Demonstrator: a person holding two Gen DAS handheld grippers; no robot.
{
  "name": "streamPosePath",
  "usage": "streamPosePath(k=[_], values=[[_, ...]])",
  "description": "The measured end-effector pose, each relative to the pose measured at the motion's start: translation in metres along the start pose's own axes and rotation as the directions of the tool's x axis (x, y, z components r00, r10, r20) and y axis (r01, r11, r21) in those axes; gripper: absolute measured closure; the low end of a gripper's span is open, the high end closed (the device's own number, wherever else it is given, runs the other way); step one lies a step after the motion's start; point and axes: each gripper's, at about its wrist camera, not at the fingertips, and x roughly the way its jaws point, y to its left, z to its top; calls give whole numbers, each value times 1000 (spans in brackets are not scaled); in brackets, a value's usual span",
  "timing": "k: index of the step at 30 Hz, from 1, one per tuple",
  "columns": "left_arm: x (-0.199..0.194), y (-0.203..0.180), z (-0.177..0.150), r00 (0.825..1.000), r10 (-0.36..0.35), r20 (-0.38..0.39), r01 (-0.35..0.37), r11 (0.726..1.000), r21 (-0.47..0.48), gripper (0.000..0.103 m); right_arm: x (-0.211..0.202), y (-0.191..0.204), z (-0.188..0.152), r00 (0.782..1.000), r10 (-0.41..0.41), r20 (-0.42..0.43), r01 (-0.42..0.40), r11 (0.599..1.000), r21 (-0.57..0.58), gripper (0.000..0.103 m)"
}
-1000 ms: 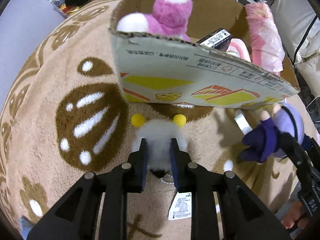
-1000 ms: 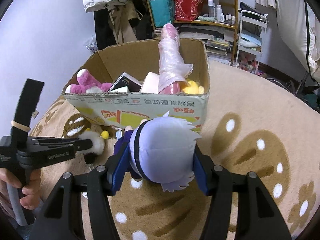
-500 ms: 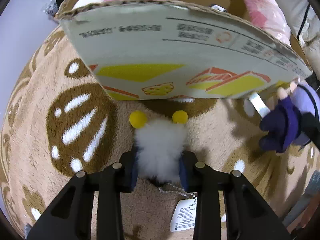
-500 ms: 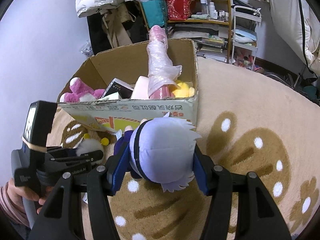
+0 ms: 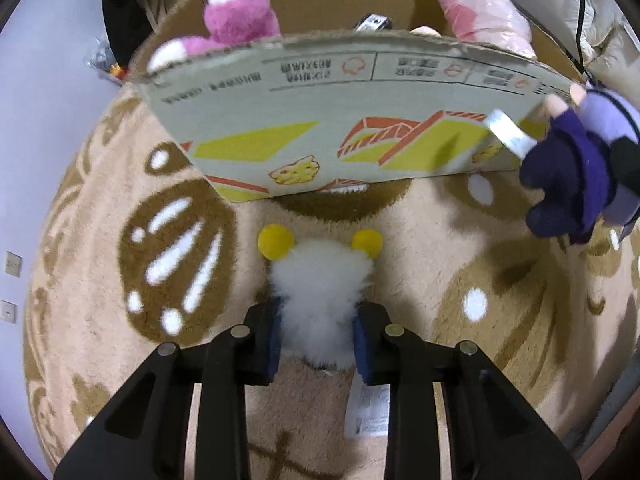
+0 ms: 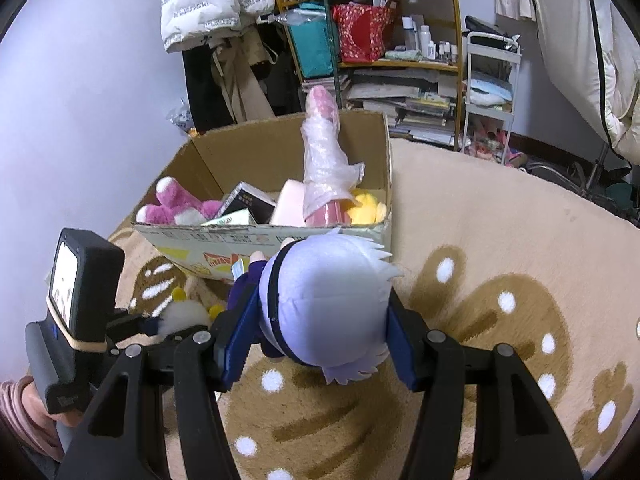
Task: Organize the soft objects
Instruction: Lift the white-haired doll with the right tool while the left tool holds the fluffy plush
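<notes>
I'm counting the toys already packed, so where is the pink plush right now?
The pink plush lies inside the cardboard box, in its left corner in the right wrist view, beside a dark carton.

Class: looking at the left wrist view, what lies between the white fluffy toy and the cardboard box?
Only bare rug, seen in the left wrist view between toy and box.

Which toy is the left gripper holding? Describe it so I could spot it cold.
Find the open cardboard box on the tan rug. In front of its printed wall, the closing left gripper holds a fluffy white toy. Two round yellow balls top it, unlike the purple-clad doll nearby.
</notes>
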Motion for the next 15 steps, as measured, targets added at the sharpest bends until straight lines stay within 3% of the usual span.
streamPosePath(k=[2, 6, 8, 12, 13, 15], values=[[-12, -4, -3, 999, 12, 36, -12, 1000, 11, 81, -6, 0, 0, 1000, 5, 18, -5, 1000, 3, 41], [-35, -4, -5, 997, -12, 78, 13, 1000, -17, 82, -18, 4, 1, 998, 8, 60, -7, 1000, -7, 41], [-42, -3, -7, 996, -24, 84, 27, 999, -29, 91, -23, 6, 2, 997, 12, 77, -10, 1000, -14, 41], [-48, 14, -9, 994, -56, 90, 62, 995, -72, 93, -30, 7, 2, 995, 15, 102, -13, 1000, -17, 41], [-50, 18, -3, 994, -55, 97, 63, 995, -78, 103, -31, 7, 3, 994, 16, 106, -14, 1000, -17, 41], [-50, 29, 0, 992, -74, 106, 84, 992, -92, 103, -34, 6, 3, 993, 17, 116, -16, 1000, -17, 41]])
